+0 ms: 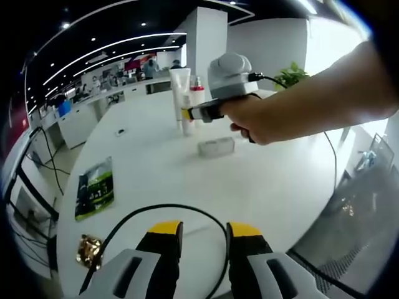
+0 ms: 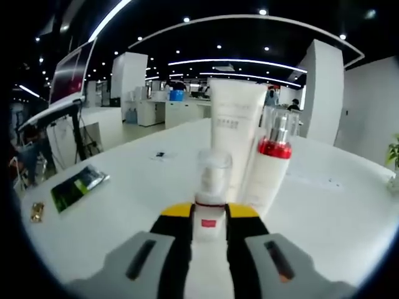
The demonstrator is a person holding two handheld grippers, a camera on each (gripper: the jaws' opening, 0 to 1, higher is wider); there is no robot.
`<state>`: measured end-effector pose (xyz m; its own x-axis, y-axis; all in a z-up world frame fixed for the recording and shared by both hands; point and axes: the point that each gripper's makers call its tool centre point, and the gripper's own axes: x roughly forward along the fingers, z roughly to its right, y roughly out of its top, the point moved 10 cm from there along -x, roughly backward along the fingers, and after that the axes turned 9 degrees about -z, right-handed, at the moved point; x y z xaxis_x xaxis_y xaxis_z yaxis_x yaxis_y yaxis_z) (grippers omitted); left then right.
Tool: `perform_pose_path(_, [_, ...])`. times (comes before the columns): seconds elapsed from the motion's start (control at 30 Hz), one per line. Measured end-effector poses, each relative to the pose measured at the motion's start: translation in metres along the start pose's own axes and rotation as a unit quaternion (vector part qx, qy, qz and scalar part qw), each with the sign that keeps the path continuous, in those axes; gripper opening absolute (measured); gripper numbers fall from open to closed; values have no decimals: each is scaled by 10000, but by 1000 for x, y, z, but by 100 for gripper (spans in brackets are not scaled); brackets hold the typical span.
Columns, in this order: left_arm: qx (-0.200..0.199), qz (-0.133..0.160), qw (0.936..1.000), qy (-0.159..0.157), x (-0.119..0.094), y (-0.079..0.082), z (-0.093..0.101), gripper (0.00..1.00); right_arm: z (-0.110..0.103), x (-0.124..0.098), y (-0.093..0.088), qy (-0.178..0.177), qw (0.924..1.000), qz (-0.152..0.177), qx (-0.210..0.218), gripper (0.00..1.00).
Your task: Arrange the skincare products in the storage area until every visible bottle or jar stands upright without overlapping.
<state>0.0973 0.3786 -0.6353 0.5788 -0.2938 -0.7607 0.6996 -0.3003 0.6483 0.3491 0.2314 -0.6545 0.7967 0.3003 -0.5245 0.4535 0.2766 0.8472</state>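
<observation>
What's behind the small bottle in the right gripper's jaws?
Behind the small clear-capped bottle held by the right gripper stand a tall white tube and a red-collared pump bottle, both upright. The held bottle covers their lower parts.

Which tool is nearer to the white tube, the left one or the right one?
Right. The right tool is just in front of the white tube, gripping a small bottle. The left tool is far back across the table.

Open-plan office. Long white table (image 1: 187, 174), rows of desks (image 1: 81, 106) behind, strip ceiling lights (image 2: 237, 62). White columns (image 2: 128, 78), a wall screen (image 2: 68, 71).
</observation>
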Motion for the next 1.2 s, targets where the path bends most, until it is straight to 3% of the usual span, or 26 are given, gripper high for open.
perform_pose_path(0.07, [9, 4, 10000, 18, 0, 0, 0, 29, 0, 6, -4, -159, 9998, -136, 30, 19])
perform_pose_path(0.63, [29, -79, 10000, 44, 0, -2, -1, 27, 4, 14, -5, -376, 9982, -206, 425, 18])
perform_pose_path(0.7, [61, -70, 9999, 47, 0, -2, -1, 27, 5, 14, -7, -399, 9974, -378, 460, 2])
perform_pose_path(0.73, [65, -73, 9999, 49, 0, -2, -1, 27, 6, 15, -6, -377, 9975, -344, 492, 1])
perform_pose_path(0.8, [63, -81, 9999, 57, 0, -2, -1, 27, 2, 13, -7, -262, 9962, -310, 771, 4])
perform_pose_path(0.87, [64, -74, 9999, 62, 0, -2, -1, 27, 1, 12, -7, -286, 9966, -364, 684, 12])
perform_pose_path(1.2, [87, -92, 9999, 71, 0, -3, -1, 26, -5, 7, -11, -259, 9974, -514, 428, 13])
